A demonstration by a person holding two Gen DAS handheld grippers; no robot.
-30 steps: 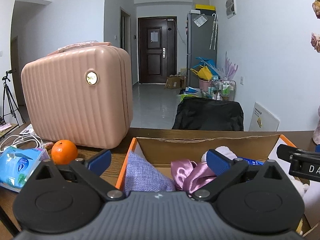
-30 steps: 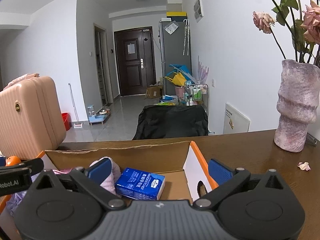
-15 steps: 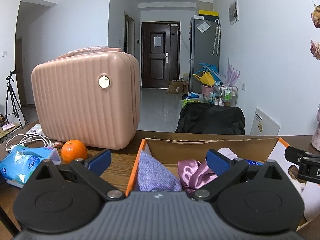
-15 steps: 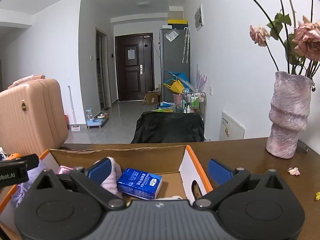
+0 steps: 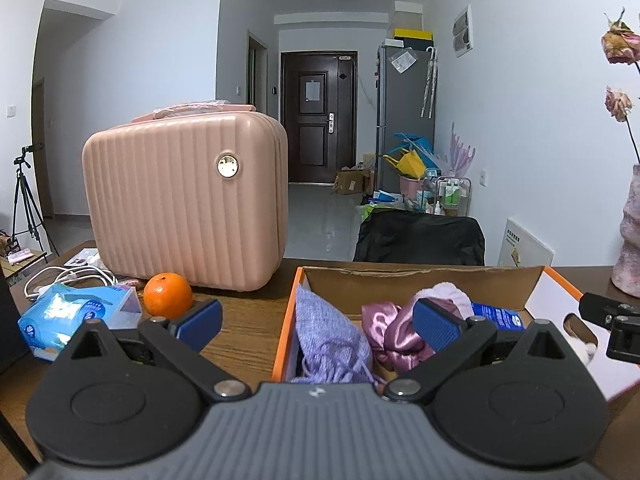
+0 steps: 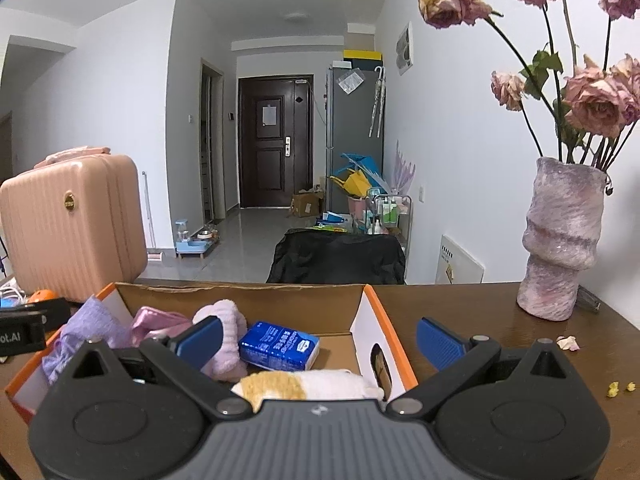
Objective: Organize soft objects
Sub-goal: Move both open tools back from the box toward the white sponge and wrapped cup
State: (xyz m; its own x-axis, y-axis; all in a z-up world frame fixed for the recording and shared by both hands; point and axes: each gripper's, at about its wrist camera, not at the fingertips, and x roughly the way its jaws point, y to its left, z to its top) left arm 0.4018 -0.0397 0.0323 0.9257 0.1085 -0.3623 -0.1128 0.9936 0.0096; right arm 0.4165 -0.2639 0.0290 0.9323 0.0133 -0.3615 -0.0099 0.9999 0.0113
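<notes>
**Both grippers held wide over the box of soft things**

The orange-edged cardboard box (image 5: 420, 280) sits on the brown wooden desk (image 5: 248, 320) at lower centre-right of the left wrist view. The left gripper (image 5: 316, 320) has its blue-padded fingers (image 5: 200, 318) released, grasping nothing; the lilac knitted cloth (image 5: 328, 328) lies between them, the shiny pink satin cloth (image 5: 390, 330) just left of the right finger.

In the right wrist view the right gripper (image 6: 320, 338) is likewise spread and empty. The blue tissue pack (image 6: 280, 346) lies between its fingers, the fluffy pale pink cloth (image 6: 228, 326) behind the left one, and a white-and-tan towel (image 6: 304, 386) at lower centre.
</notes>
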